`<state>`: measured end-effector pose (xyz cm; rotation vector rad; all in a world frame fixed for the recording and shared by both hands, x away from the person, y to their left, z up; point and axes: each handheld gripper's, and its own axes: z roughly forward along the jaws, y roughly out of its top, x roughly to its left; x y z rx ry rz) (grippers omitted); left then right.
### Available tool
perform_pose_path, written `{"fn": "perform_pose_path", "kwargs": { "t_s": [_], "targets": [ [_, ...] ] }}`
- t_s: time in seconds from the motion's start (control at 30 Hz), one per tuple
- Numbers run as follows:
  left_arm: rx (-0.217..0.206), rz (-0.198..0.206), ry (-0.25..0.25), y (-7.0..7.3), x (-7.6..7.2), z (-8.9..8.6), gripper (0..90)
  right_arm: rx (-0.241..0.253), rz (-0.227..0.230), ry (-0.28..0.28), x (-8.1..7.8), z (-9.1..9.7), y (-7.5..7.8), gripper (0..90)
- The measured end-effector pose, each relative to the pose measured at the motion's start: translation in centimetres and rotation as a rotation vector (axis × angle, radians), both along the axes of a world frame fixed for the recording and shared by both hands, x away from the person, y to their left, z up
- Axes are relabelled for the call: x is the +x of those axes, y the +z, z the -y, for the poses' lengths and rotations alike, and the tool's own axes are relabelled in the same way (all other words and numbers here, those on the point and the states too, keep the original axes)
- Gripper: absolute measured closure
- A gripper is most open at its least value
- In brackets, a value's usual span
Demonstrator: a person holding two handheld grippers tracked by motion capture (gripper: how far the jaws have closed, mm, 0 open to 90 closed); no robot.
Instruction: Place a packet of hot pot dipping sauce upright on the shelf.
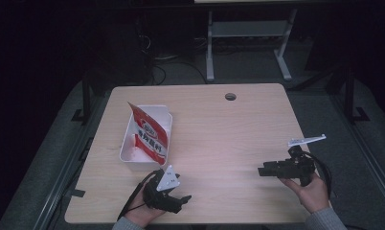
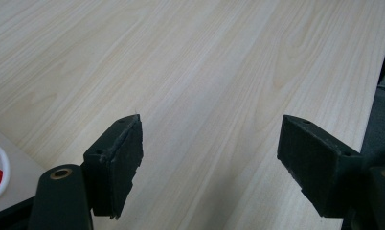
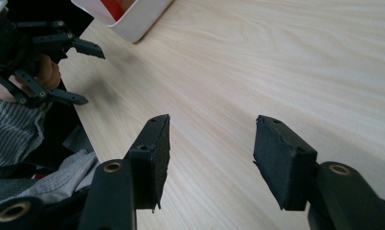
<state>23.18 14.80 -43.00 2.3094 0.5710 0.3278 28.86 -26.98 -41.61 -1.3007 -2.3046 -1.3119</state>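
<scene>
A white tray [image 1: 128, 155] stands on the left half of the wooden table [image 1: 219, 124], and a red-and-white snack bag [image 1: 150, 136] stands upright in it. My left gripper [image 1: 183, 201] rests near the front edge, just below the tray, open and pointing right. Over bare wood in its own view, the left gripper [image 2: 210, 122] has nothing between its jaws. My right gripper [image 1: 261, 169] is held at the right side of the table and points left. It [image 3: 212, 120] is open and empty over bare wood. The right gripper view takes in the left gripper [image 3: 92, 76] and the tray's corner [image 3: 138, 19].
A round cable hole [image 1: 230, 96] sits near the table's far edge. Beyond the table, a white desk frame [image 1: 209, 48] stands on the dark floor. A grey knitted sleeve [image 3: 18, 139] lies at the lower left of the right gripper view.
</scene>
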Motion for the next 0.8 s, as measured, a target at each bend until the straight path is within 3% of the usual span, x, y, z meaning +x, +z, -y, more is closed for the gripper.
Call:
{"fn": "perform_pose_path", "kwargs": {
  "t_s": [0.4,0.8],
  "targets": [
    [0.001,-0.001,-0.002,-0.1,0.0,0.1,23.4,-0.003,-0.002,-0.018,-2.0,1.0,-1.7,45.7],
    [0.003,-0.001,-0.004,-0.1,-0.1,0.1,23.4,-0.018,0.028,-0.004,-3.6,0.4,-3.1,45.7]
  ]
}}
